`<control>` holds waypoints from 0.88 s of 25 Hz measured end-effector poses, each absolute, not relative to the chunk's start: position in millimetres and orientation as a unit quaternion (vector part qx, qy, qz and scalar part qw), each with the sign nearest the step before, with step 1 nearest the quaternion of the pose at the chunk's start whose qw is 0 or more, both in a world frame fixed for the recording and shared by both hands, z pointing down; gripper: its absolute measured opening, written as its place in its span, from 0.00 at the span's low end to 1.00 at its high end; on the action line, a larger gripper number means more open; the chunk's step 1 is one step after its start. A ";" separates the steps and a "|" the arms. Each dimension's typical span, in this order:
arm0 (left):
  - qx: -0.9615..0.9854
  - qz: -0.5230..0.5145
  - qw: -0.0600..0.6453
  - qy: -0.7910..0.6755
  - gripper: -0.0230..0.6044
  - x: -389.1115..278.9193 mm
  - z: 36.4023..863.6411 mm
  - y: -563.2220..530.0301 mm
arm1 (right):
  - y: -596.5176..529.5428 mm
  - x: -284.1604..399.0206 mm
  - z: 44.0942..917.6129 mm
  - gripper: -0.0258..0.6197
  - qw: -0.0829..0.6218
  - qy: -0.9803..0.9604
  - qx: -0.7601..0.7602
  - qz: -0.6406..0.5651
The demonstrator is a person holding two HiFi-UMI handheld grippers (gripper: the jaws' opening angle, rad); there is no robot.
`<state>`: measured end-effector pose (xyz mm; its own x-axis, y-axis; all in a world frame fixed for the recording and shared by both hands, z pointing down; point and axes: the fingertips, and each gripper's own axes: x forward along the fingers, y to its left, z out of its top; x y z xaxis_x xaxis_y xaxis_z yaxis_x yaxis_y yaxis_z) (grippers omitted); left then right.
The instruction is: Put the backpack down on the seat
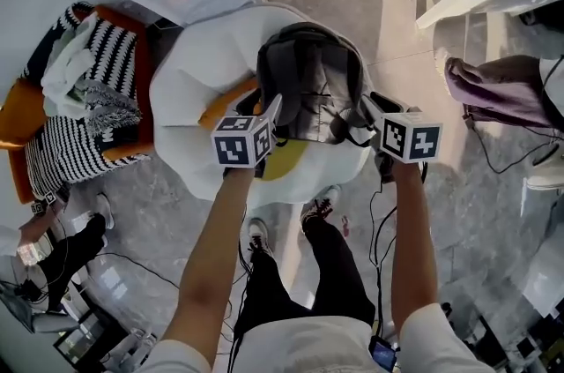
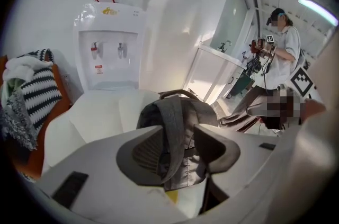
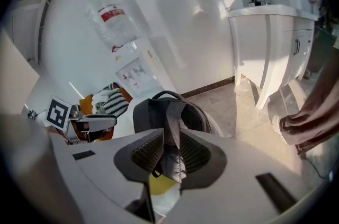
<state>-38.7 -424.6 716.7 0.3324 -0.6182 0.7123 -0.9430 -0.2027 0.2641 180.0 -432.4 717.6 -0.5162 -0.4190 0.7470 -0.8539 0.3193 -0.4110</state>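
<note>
Grey fabric backpack (image 1: 308, 85): upright on white moulded seat (image 1: 189, 89). Left gripper (image 2: 178, 130) jaws apparently clamped on one shoulder strap (image 2: 170, 112). Right gripper (image 3: 172, 135) jaws clamped on the other strap (image 3: 172, 114), likely steadying it.

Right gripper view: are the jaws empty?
No, the jaws of the right gripper are pinched on a grey backpack strap that runs up between them.
</note>
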 end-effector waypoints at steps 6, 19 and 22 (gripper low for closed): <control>0.751 0.261 0.342 -0.500 0.12 -41.8 705.8 -402.0 | -414.6 181.5 701.1 0.09 0.262 -0.745 0.449 0.419; 0.772 0.273 0.335 -0.466 0.02 -52.6 672.7 -356.5 | -367.1 173.5 648.6 0.04 0.248 -0.736 0.481 0.407; 0.776 0.275 0.332 -0.460 0.03 -56.6 664.5 -344.5 | -354.8 170.5 639.3 0.04 0.247 -0.735 0.485 0.404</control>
